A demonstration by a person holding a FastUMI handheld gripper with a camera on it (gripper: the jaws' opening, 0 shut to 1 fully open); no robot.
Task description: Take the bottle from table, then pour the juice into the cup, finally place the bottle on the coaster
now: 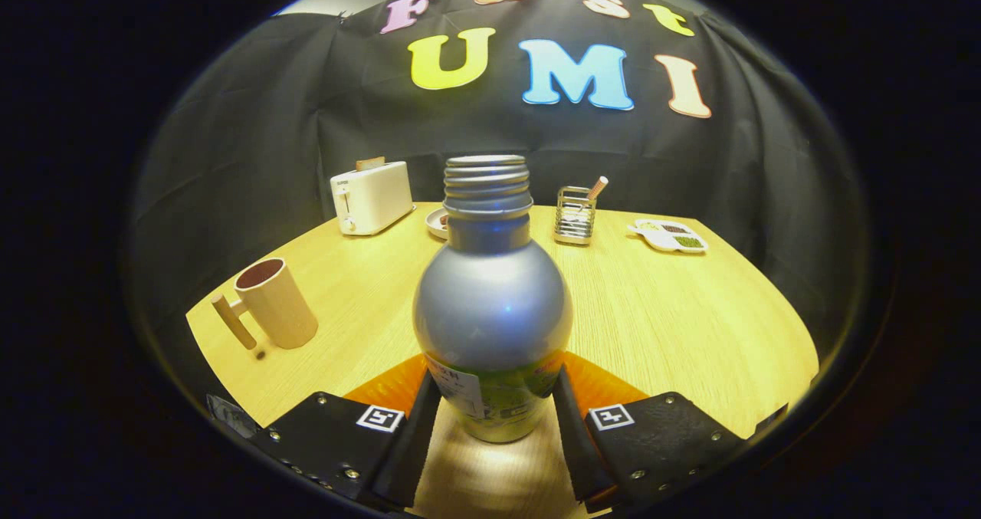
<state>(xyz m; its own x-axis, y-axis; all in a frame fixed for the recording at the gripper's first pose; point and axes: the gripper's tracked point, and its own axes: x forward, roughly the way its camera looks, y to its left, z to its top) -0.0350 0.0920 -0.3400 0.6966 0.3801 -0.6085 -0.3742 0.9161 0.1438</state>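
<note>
A silver metal bottle (pixel 492 304) with a bare threaded neck and no cap stands upright between my fingers. Its lower part carries a green and white label. My gripper (pixel 494 400) is shut on the bottle, one finger pressing each side of its labelled base. I cannot tell whether the base rests on the wooden table (pixel 674 327) or hangs just above it. A beige cup (pixel 277 304) with a wooden handle stands beyond my left finger, its mouth open and upright.
At the back of the table stand a white toaster (pixel 372 197), a small plate (pixel 438 222) partly behind the bottle neck, a wire utensil holder (pixel 575 214) and a white divided snack tray (pixel 669 237). The table edge curves close on the left and right.
</note>
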